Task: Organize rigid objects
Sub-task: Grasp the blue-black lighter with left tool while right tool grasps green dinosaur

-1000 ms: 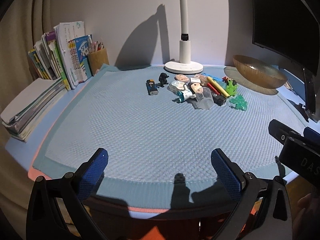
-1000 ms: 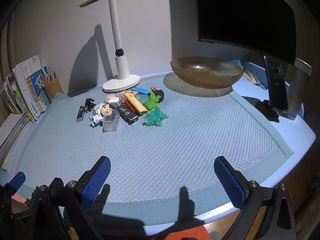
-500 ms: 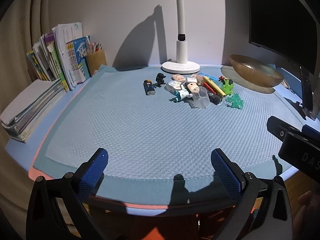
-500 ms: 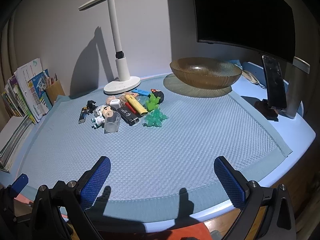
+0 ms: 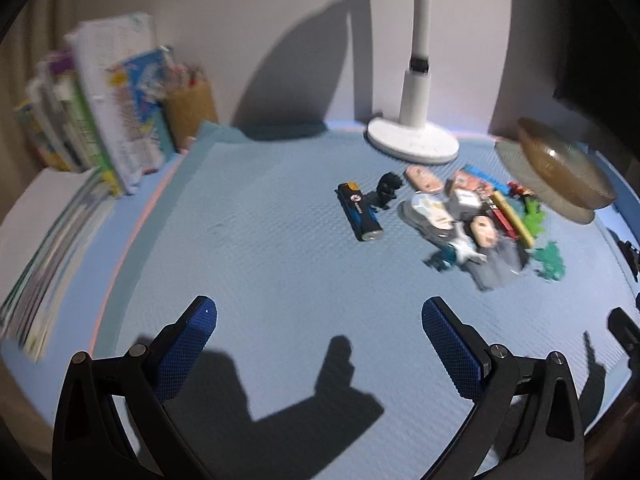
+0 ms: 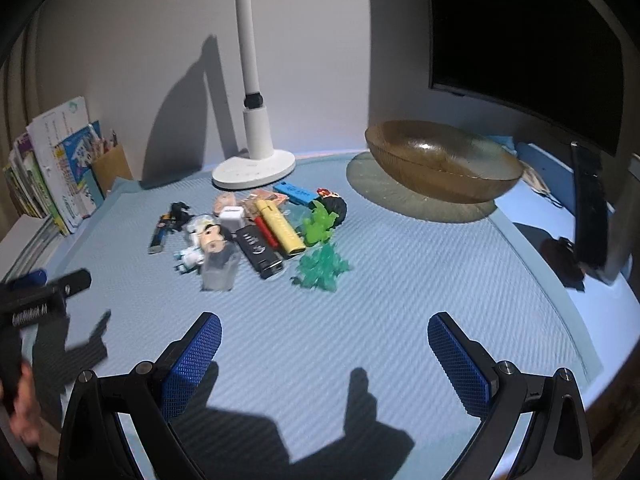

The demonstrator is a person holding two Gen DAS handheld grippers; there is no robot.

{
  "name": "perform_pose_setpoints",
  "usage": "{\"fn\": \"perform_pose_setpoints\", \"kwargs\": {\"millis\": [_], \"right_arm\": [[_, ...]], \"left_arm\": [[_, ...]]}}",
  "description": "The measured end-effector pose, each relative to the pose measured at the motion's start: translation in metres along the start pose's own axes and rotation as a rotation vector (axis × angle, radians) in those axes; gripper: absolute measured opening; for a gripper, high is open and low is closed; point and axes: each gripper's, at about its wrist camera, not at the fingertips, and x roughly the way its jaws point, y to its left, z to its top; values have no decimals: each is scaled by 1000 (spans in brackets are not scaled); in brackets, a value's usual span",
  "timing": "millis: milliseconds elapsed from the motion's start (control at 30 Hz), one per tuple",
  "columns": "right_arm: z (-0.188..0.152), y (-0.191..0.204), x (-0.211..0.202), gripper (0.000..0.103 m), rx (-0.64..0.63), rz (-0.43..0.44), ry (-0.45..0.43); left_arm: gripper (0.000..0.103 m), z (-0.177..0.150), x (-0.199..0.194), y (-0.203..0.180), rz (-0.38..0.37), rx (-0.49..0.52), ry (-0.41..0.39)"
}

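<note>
A pile of small rigid objects lies on the blue mat point(image 6: 400, 280): a black lighter point(image 6: 259, 251), a yellow marker point(image 6: 280, 229), a green toy point(image 6: 322, 268), a big-headed figurine point(image 6: 210, 240), a clear cup point(image 6: 219, 270) and a blue lighter point(image 5: 359, 213). An amber glass bowl point(image 6: 440, 160) stands at the back right and also shows in the left wrist view point(image 5: 560, 172). My left gripper point(image 5: 320, 322) is open and empty, over the mat short of the pile. My right gripper point(image 6: 324, 336) is open and empty, short of the pile.
A white desk lamp point(image 6: 254, 160) stands behind the pile. Books point(image 5: 112, 104) and a pencil holder point(image 5: 192, 108) line the left side. A dark monitor point(image 6: 520, 40) and a phone on a stand point(image 6: 588, 216) are at the right.
Both grippers have moved forward over the mat toward the pile, which now looks larger and nearer. Both stay open.
</note>
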Motion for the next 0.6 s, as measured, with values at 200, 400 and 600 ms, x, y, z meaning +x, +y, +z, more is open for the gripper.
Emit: {"fn": "perform_pose_setpoints", "kwargs": {"millis": [200, 400, 600], "right_arm": [[19, -22, 43, 84, 34, 59, 99], [31, -22, 82, 76, -4, 77, 190], [38, -13, 107, 76, -52, 48, 216]], "left_arm": [[102, 41, 65, 1, -136, 27, 106], [88, 60, 116, -7, -240, -3, 211], [78, 69, 131, -19, -202, 35, 194]]}}
